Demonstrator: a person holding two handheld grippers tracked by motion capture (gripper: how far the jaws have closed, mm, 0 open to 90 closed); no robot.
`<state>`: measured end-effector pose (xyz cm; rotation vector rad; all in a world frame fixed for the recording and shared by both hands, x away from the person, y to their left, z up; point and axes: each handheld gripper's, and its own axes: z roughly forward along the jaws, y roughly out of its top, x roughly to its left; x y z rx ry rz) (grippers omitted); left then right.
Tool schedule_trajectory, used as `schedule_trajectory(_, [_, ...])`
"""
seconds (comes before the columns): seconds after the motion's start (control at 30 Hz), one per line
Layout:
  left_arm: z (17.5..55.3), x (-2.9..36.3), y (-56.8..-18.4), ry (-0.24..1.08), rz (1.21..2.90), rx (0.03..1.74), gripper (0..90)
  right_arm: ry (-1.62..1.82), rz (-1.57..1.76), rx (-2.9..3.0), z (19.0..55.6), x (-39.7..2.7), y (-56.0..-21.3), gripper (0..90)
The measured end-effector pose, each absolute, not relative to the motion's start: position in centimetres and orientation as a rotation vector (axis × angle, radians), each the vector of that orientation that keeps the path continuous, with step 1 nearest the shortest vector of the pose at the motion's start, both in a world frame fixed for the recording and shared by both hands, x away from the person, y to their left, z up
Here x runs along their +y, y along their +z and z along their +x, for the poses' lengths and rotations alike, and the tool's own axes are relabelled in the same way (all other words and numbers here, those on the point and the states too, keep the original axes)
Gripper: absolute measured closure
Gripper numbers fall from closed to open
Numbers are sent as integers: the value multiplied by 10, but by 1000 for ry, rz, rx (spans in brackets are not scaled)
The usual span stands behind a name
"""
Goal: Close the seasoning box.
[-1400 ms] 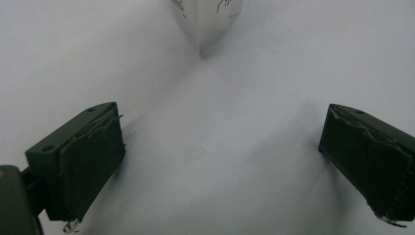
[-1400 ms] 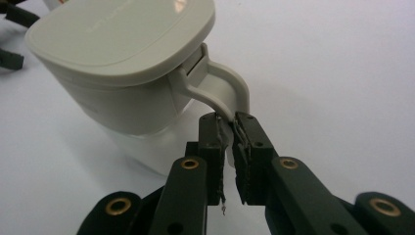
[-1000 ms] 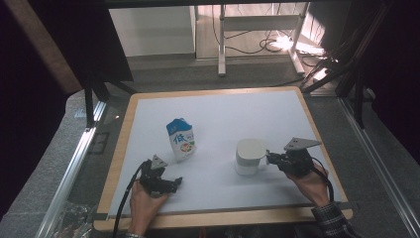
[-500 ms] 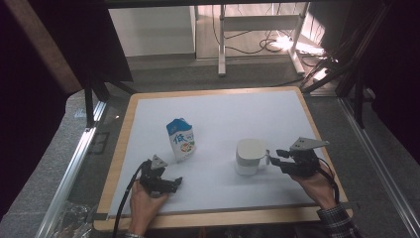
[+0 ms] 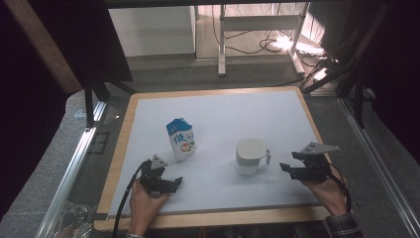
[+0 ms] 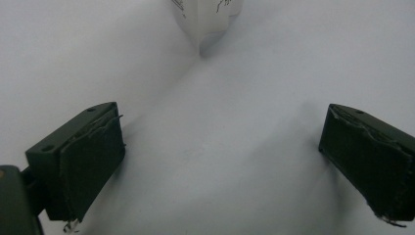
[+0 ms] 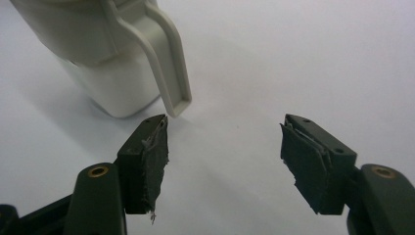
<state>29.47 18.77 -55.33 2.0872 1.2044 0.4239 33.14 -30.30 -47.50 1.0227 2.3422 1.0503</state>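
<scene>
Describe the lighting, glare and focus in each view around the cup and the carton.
High view: glare burns out the floor behind the table; the white mat is evenly lit; cup and carton look soft. Right gripper view: the cup is fairly sharp, with a soft shadow towards the left. Left gripper view: the carton is cut off at the top edge, its print blurred.

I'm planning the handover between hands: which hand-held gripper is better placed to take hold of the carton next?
Left. The left hand-held gripper sits open just in front of the carton, with bare table between them. The right hand-held gripper, jaws just opened and empty, is beside the cup, which stands between it and the carton.
</scene>
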Motion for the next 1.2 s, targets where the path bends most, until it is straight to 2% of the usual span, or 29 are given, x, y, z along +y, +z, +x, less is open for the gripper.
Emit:
schedule_trajectory(0.7, [295,188,-553,424,2086,1204,25,986,1108,2354,335,-297,-524,315])
schedule_trajectory(1.2, [294,187,-554,424,2086,1204,24,999,1081,2328,331,-296,-529,289])
